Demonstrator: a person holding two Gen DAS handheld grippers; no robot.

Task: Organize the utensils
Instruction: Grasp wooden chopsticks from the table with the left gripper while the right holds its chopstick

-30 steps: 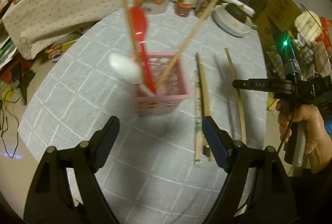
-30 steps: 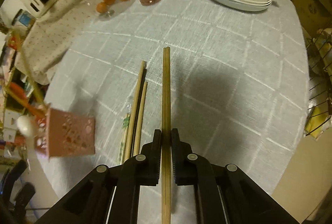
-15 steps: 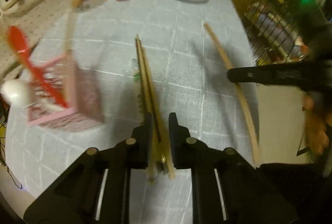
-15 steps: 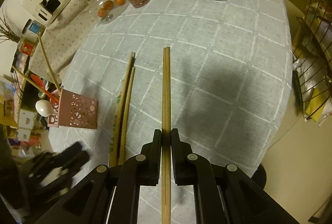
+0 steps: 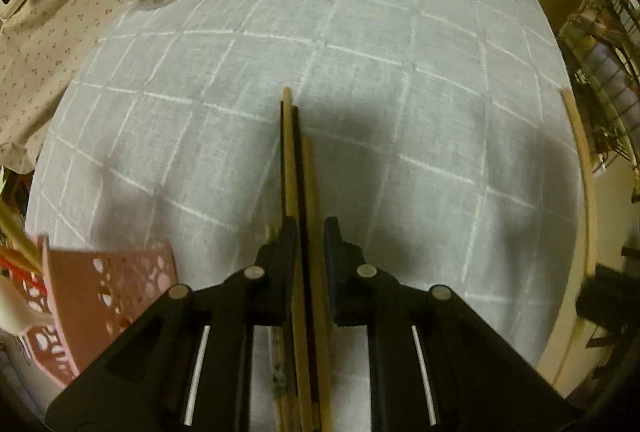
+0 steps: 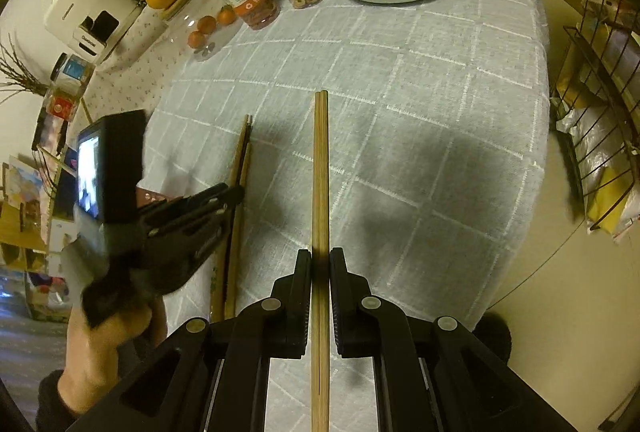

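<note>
We hold a two-finger black gripper in each hand above a round table under a pale grey checked tablecloth (image 5: pixel 360 44); the left gripper (image 5: pixel 310 228) has its jaws drawn narrow around a bundle of wooden chopsticks, some light and some dark (image 5: pixel 296 160), which lie lengthwise between the pads, and the right gripper (image 6: pixel 320 260) is clamped tight on a joined pair of pale bamboo chopsticks (image 6: pixel 321 168) whose far end points out over the cloth.

As we judge it, the task is partly done; the pink perforated plastic utensil basket (image 5: pixel 104 288) at the table's near left edge already carries some utensils, of which only blurred slivers show; both held sets have yet to reach it, and we see nothing else loose on the cloth.

The left wrist view alone shows the basket's pierced wall and places it just beside the left gripper; it catches the bamboo pair only as a curved strip at the far right. The right wrist view alone shows the left gripper from outside, the bare hand (image 6: pixel 108 336) on its handle, and the bundle's ends resting on the cloth.
</note>
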